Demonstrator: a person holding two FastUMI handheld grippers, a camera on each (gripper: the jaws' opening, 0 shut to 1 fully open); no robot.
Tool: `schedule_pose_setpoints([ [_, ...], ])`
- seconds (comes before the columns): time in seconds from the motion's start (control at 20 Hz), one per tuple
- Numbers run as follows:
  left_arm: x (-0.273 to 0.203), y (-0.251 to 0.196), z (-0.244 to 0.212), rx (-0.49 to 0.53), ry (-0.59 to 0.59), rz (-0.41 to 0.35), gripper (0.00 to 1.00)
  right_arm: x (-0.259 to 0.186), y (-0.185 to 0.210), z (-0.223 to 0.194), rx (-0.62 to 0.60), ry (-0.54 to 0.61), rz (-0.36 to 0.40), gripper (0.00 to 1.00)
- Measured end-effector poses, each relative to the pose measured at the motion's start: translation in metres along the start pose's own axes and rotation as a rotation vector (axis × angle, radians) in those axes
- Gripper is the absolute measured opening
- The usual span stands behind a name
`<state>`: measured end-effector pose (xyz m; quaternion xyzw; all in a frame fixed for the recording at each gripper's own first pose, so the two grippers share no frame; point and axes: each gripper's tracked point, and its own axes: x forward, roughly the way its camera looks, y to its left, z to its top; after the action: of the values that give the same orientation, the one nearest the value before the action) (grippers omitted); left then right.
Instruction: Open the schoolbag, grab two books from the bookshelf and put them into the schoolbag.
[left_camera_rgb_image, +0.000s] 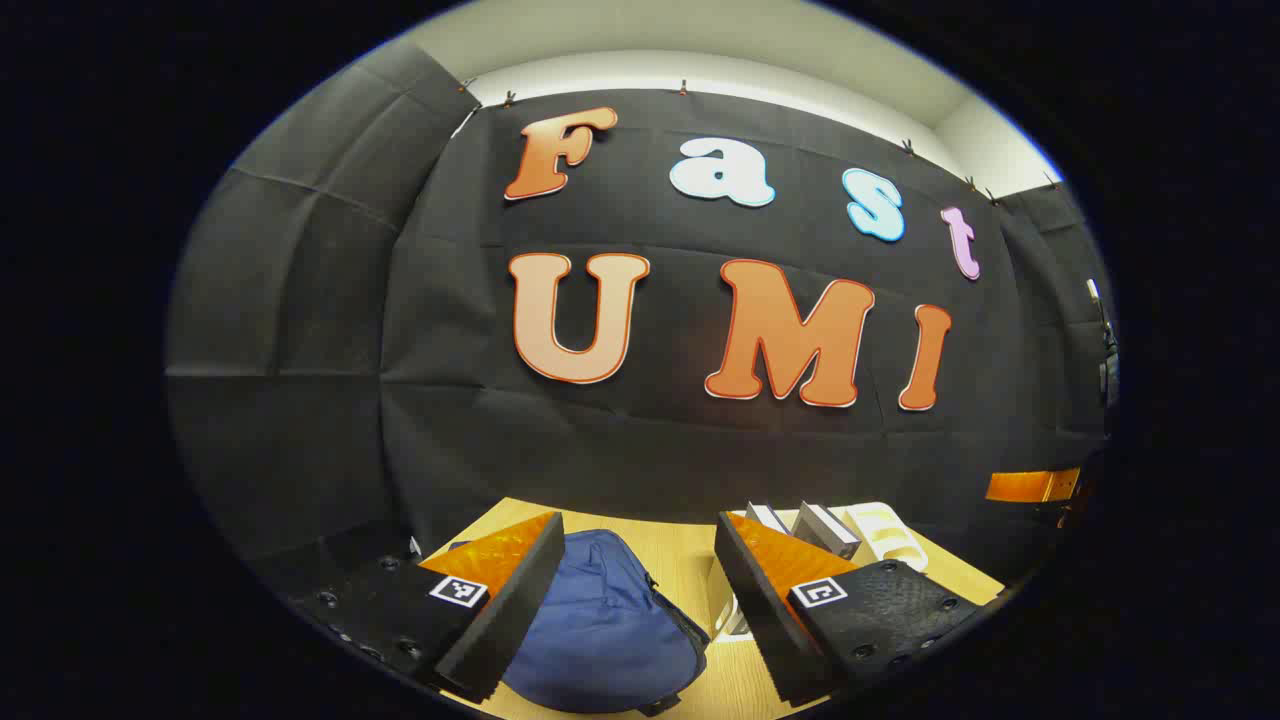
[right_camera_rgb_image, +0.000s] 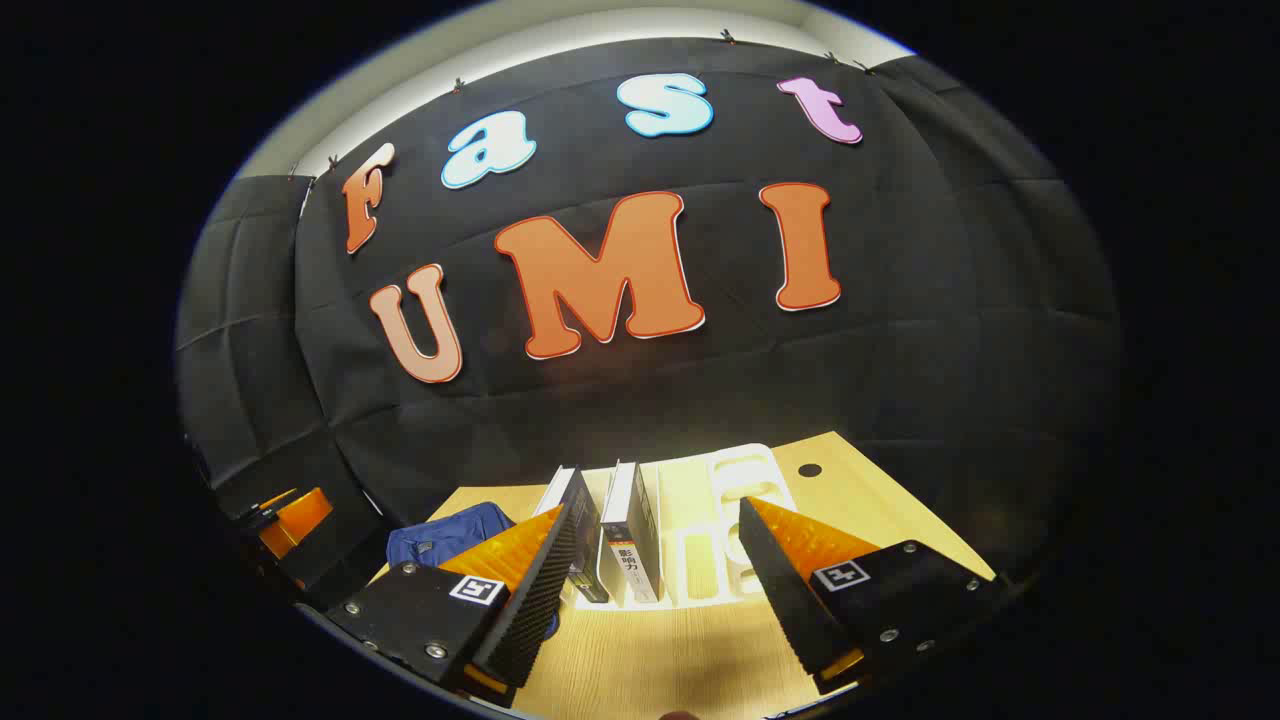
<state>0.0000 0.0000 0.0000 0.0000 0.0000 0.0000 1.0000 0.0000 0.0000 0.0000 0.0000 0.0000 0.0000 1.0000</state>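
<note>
Your left tool hangs spread and empty over the blue bag, which lies zipped and slumped on the desk; it looks soft and floppy, so expect it to give under you and go for the zipper pull along its right edge rather than the cloth. Your right tool is spread and empty too, facing two books standing upright in the white shelf, right of the bag. They look stiff and probably smooth-covered, so pinch one across its covers near the top.
</note>
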Motion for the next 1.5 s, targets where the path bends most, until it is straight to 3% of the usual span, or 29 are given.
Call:
schedule_pose_setpoints([
  [0.15,0.003,-0.004,-0.005,-0.029,0.010,-0.006,0.94,0.000,-0.004,0.003,-0.012,-0.010,-0.011,1.00],
  [0.2,0.002,-0.005,-0.007,-0.033,0.018,-0.009,0.94,-0.001,-0.003,0.003,-0.013,-0.008,-0.007,0.96],
  [0.25,0.003,-0.005,-0.011,-0.033,0.025,-0.012,0.94,-0.002,-0.004,0.003,-0.014,-0.006,-0.007,1.00],
  [0.4,0.002,0.002,-0.013,-0.019,0.035,0.004,0.94,-0.001,-0.009,0.003,-0.020,-0.001,-0.010,0.96],
  [0.55,0.001,0.007,-0.018,-0.009,0.048,0.021,0.94,-0.001,-0.013,0.004,-0.010,0.003,-0.013,1.00],
  [0.6,0.001,0.006,-0.017,-0.013,0.051,0.021,0.95,-0.001,-0.014,0.007,-0.005,0.001,-0.012,0.96],
  [0.65,0.000,0.007,-0.018,-0.019,0.053,0.022,0.94,-0.001,-0.014,0.009,-0.003,-0.003,-0.012,1.00],
  [0.7,0.000,0.006,-0.018,-0.025,0.056,0.019,0.94,-0.001,-0.013,0.011,-0.006,-0.007,-0.012,0.97],
  [0.8,-0.001,0.009,-0.017,-0.034,0.051,0.020,0.94,-0.001,-0.013,0.011,-0.020,-0.010,-0.010,1.00],
  [0.9,-0.002,0.013,-0.019,-0.026,0.055,0.032,0.94,-0.002,-0.010,0.010,-0.031,-0.008,-0.006,0.96],
  [1.0,-0.003,0.019,-0.021,-0.006,0.057,0.060,0.95,0.000,-0.008,0.008,-0.033,-0.004,-0.003,1.00],
  [1.05,-0.002,0.023,-0.022,0.006,0.057,0.075,0.95,0.000,-0.007,0.007,-0.031,0.000,0.000,0.96],
  [1.1,-0.004,0.024,-0.022,0.015,0.058,0.077,0.95,0.000,-0.007,0.008,-0.030,0.001,0.000,1.00],
  [1.25,-0.005,0.024,-0.021,0.033,0.056,0.080,0.94,0.001,-0.006,0.005,-0.022,0.007,0.004,0.96],
  [1.3,-0.005,0.025,-0.018,0.037,0.049,0.080,0.94,0.000,-0.006,0.005,-0.015,0.009,0.005,1.00],
  [1.35,-0.006,0.024,-0.019,0.041,0.050,0.074,0.94,0.002,-0.006,0.004,-0.011,0.012,0.005,0.96],
  [1.5,-0.005,0.023,-0.024,0.047,0.068,0.061,0.94,0.001,-0.004,0.001,-0.007,0.020,0.008,1.00],
])
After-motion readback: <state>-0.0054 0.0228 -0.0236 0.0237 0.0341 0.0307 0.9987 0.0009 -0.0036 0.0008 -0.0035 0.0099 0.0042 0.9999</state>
